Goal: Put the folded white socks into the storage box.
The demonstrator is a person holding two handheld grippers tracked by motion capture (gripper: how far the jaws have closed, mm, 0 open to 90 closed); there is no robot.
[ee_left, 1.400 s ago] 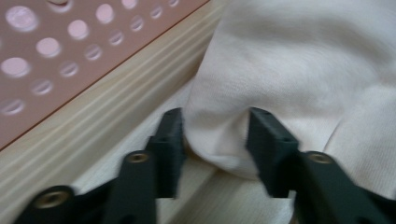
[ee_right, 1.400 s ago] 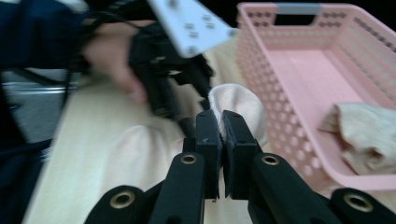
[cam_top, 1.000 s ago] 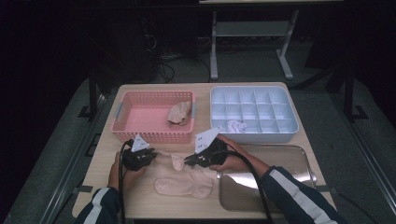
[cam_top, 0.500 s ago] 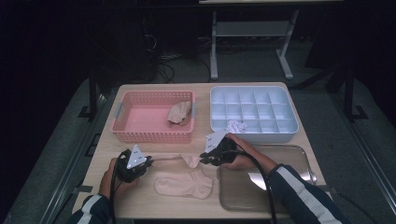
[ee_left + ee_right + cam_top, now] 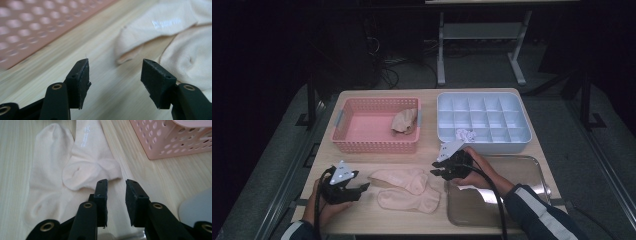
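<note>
Both tools lie low over the table, left tool [image 5: 362,189] and right tool [image 5: 435,172] just opening, empty, flanking the socks [image 5: 407,187].

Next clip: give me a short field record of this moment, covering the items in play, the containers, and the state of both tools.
work surface: wooden table
items in play: two cream socks lying overlapped between the tools
left tool: open, nothing between the jaws, jaws have just been opening
right tool: open a little, jaws have just been opening, sock edge just ahead
pink basket: holds a tan bundle
blue divided box: white crumpled item in one compartment
metal tray: near right
</note>
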